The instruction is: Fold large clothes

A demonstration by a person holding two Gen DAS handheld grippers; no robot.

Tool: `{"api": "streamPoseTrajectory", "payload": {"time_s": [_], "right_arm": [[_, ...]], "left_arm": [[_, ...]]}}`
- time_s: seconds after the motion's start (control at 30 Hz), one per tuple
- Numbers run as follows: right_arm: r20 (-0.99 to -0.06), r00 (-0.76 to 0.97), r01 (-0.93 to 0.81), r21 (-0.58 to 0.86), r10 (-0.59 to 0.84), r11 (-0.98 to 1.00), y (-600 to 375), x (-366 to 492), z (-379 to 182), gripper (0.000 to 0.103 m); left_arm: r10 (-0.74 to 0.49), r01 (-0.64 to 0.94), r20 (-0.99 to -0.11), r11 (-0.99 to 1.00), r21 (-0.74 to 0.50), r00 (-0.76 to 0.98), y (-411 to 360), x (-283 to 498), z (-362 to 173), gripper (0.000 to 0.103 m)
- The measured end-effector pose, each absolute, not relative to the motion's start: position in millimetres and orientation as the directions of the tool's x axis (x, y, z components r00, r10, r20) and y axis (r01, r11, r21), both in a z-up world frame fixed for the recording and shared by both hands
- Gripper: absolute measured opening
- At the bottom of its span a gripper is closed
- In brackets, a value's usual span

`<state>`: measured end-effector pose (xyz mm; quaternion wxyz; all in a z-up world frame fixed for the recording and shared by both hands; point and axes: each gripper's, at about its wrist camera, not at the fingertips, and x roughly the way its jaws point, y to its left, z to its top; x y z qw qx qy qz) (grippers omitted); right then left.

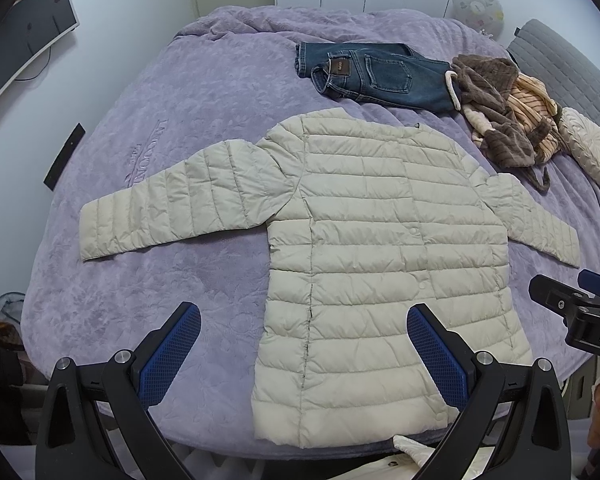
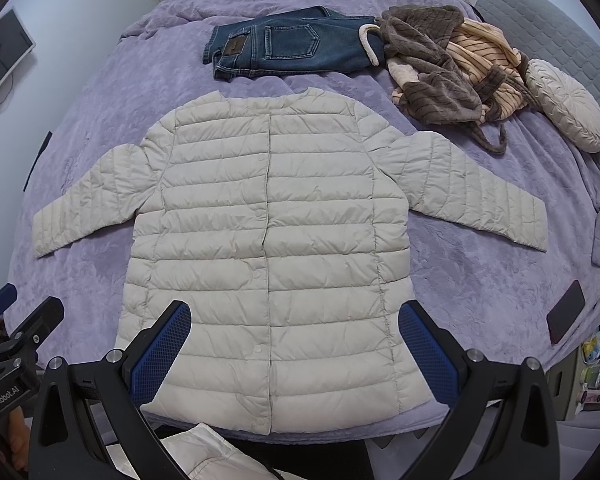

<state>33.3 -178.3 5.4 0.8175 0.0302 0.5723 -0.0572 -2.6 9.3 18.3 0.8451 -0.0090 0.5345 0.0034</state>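
left tool [image 1: 304, 354] spread wide | purple bedspread [image 1: 204, 92] | wall monitor [image 1: 28, 36]

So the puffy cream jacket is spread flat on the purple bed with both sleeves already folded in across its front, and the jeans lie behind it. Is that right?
Not quite. The jacket does lie flat on the purple bed with the jeans behind it, but both sleeves are stretched out to the sides, not folded in. The right wrist view shows this most clearly.

The jacket [image 2: 268, 240] is quilted cloth with a faint sheen, lying on a plush, embossed purple blanket [image 2: 480, 280]. The jeans [image 2: 292, 48] are matt denim; the robe [image 2: 440, 76] is fuzzy ribbed fleece. Each claw [image 1: 304, 356] has matt black plastic arms and blue cross-hatched pads [image 1: 436, 356].
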Motion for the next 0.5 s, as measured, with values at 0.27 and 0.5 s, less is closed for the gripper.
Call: {"api": "streamPoseTrajectory", "payload": {"time_s": [0.27,0.5], "right_arm": [[-0.945,0.321,0.117,-0.021,-0.058,0.993,-173,37,3,0.103],[-0.95,0.306,0.118,-0.023,-0.058,0.993,-170,44,1,0.103]], "left_arm": [[-0.011,-0.038,-0.91,0.999,-0.029,0.414,20,0,11,0.103],[-0.019,-0.056,-0.914,0.997,-0.046,0.405,29,1,7,0.103]]}}
